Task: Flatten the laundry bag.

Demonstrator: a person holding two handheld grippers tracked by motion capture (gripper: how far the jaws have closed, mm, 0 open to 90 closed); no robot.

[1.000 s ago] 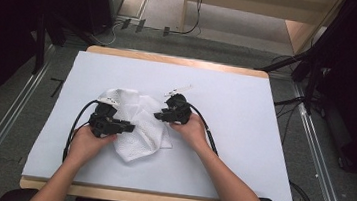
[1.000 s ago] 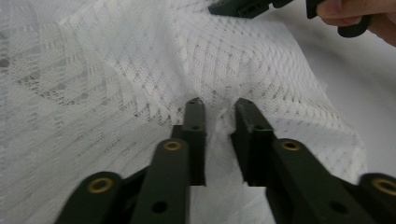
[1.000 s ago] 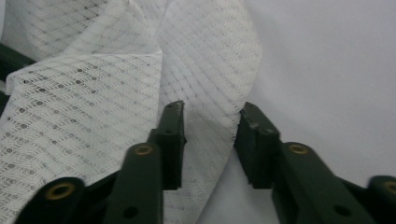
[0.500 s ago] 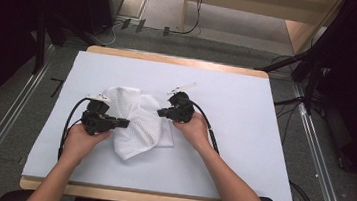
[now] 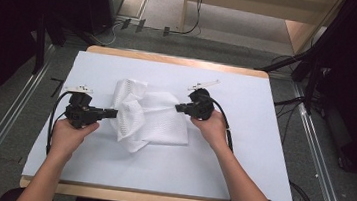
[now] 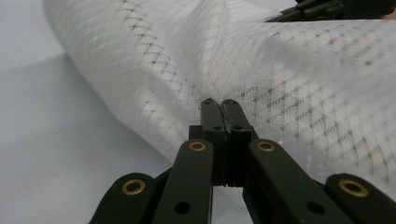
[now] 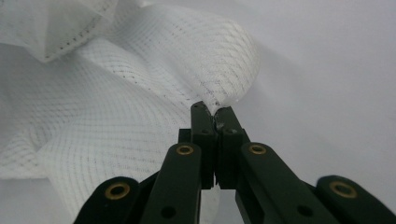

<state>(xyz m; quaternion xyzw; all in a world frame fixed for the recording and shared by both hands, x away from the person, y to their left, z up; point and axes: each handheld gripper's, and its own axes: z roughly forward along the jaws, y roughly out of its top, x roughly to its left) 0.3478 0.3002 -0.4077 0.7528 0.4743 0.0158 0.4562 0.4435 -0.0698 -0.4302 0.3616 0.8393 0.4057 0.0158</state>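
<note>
- White mesh cloth near the middle of the white-covered worktop, crumpled, stretched between both tools; long axis roughly left to right across the worktop, one fold raised toward the far side, one corner drooping toward the near edge.
- Left hand-held gripper pointing right, nearly level, at the cloth's left edge; jaws pressed together on a pinch of mesh, seen close in the left gripper view with the cloth bunched just beyond the tips.
- Left hand wrapped round the tool's body, forearm entering from the near left.
- Right hand-held gripper pointing left at the cloth's right edge; jaws clamped on a hemmed corner, plain in the right gripper view, cloth spreading away to the left.
- Right hand behind the tool, forearm angled in from the near right.
- Both sets of jaws just closed, mesh caught between each pair.
- Cables looping back from each tool over the worktop.
</note>
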